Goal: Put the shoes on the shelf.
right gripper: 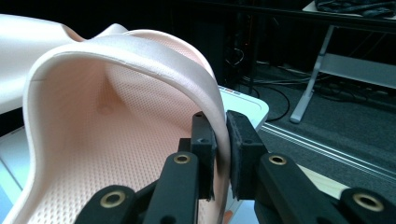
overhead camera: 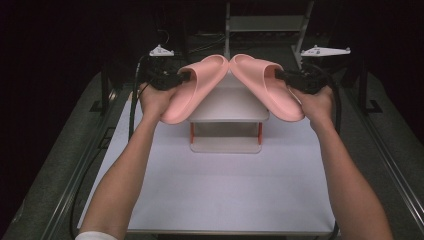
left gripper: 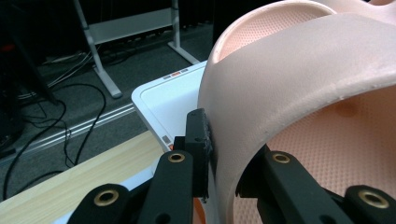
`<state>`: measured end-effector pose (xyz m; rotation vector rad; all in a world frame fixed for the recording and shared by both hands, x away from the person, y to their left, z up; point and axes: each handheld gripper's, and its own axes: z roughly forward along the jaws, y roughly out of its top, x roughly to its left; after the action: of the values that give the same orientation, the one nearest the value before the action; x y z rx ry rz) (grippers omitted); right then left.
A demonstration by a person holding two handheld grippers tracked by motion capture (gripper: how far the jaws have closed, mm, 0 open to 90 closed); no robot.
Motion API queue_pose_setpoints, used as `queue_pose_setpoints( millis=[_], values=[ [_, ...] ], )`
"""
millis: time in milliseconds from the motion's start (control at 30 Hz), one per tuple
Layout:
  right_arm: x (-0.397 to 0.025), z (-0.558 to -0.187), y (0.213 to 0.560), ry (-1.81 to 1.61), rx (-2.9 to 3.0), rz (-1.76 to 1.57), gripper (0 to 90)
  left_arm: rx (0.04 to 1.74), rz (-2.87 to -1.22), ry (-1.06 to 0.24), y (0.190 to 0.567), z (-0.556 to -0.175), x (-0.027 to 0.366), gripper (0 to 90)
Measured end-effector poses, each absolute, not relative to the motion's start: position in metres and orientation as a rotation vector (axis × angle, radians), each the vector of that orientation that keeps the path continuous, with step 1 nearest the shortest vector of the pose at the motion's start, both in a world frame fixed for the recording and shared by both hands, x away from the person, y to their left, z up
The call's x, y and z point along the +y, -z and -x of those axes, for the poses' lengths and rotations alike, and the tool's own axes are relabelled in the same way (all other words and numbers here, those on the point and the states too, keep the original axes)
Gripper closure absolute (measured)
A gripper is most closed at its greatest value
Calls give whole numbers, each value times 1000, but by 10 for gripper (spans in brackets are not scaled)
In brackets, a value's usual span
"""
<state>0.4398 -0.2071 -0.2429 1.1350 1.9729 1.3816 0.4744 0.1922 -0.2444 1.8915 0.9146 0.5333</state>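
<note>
You have both pink slippers in the air above the small white shoe rack (overhead camera: 227,145), which stands toward the far middle of the counter (overhead camera: 225,200). The left slipper (overhead camera: 192,90) and the right slipper (overhead camera: 265,85) lean toward each other, their far ends touching or nearly touching over the rack's top shelf, their near ends hanging down left and right of it.

Your left tongs (overhead camera: 184,76) are clenched on the left slipper's strap; in the left gripper view one pad (left gripper: 200,149) presses the strap's outer face while the other jaw sits under it. Your right tongs (overhead camera: 277,75) pinch the right slipper's strap edge, seen tightly squeezed between both pads in the right gripper view (right gripper: 219,154).

So the pick-up looks done for both. What seems left is the placing: neither slipper lies flat on a shelf yet, and both shelves look bare. You would need to level them, set them down side by side, and let go.
</note>
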Motion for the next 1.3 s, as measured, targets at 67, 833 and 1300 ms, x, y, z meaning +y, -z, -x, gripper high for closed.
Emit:
queue_pose_setpoints(
  millis=[67,833,1300],
  values=[
    [-207,-440,243,-1382,1970,-1142,814,914,-1897,-541,243,-475,191,787],
    [-197,-445,246,-1400,1940,-1195,793,951,-1886,-544,242,-481,174,729],
    [-190,-450,251,-1400,1934,-1253,759,988,-1872,-519,248,-485,164,665]
  ],
)
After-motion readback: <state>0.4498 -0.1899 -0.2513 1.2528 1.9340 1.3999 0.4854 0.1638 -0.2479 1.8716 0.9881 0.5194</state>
